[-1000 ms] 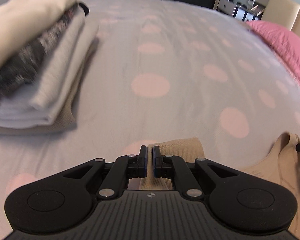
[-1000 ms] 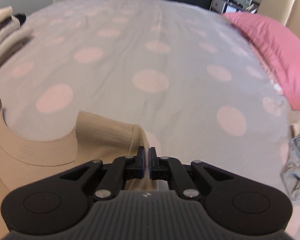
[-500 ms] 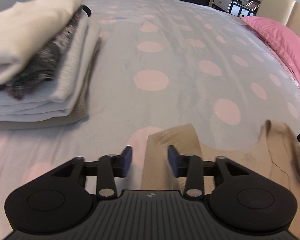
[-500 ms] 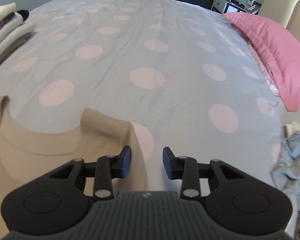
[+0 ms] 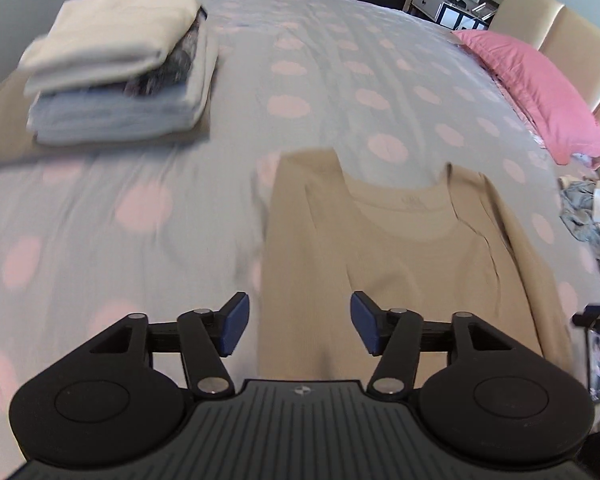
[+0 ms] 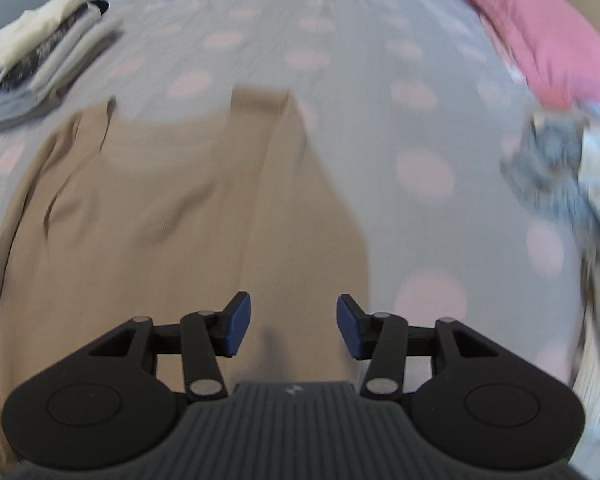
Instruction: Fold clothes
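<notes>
While your left gripper (image 5: 296,330) and right gripper (image 6: 293,330) have both just been opening, their fingers now stand apart with nothing between them, above the tan shirt (image 5: 400,248) lying flat on the bed (image 5: 340,92). Open spotted cover stretches beyond the collar toward the top of both frames. At upper left sits a stack of folded clothes (image 5: 120,76); at upper right, a pink pillow (image 5: 536,88). Only the right wrist view shows the shirt's right edge in full. A crumpled grey garment (image 6: 568,172) at the right edge is blurred and cut off.
</notes>
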Tool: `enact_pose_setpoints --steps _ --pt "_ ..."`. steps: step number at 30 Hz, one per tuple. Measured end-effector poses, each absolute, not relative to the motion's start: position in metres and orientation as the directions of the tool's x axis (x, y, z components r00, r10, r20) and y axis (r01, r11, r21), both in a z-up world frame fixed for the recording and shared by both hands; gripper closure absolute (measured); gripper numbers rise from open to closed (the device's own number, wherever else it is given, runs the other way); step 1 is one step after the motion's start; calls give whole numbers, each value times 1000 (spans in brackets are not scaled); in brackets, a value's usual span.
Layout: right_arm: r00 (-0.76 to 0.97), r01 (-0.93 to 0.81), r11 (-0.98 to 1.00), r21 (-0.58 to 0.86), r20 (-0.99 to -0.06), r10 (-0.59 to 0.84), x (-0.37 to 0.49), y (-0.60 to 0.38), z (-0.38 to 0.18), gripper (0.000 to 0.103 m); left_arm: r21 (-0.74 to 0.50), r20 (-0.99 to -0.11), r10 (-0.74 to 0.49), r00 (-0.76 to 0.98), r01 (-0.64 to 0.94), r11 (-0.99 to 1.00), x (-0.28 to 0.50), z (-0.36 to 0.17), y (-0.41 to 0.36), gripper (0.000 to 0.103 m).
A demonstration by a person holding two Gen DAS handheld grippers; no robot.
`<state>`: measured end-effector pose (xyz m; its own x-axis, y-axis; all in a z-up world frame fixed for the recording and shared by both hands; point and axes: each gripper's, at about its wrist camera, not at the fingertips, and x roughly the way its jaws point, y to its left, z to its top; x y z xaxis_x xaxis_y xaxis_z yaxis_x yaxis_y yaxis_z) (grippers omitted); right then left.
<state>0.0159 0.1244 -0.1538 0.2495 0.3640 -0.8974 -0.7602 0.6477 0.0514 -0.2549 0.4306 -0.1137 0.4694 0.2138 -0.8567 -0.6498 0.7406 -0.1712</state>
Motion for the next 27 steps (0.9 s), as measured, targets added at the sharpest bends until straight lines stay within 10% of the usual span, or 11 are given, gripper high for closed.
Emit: enact_pose_setpoints --steps 18,25,27 --pt "162 -762 645 61 -946 280 -58 86 -204 44 -187 -941 79 328 -703 686 -323 -187 389 47" --pt "182 -732 678 60 -943 280 -55 73 -200 100 -136 -954 96 282 -699 702 -319 -195 383 57" --pt "201 -715 696 62 -936 289 -50 68 -192 100 -136 -954 98 282 -702 700 -319 -195 383 57"
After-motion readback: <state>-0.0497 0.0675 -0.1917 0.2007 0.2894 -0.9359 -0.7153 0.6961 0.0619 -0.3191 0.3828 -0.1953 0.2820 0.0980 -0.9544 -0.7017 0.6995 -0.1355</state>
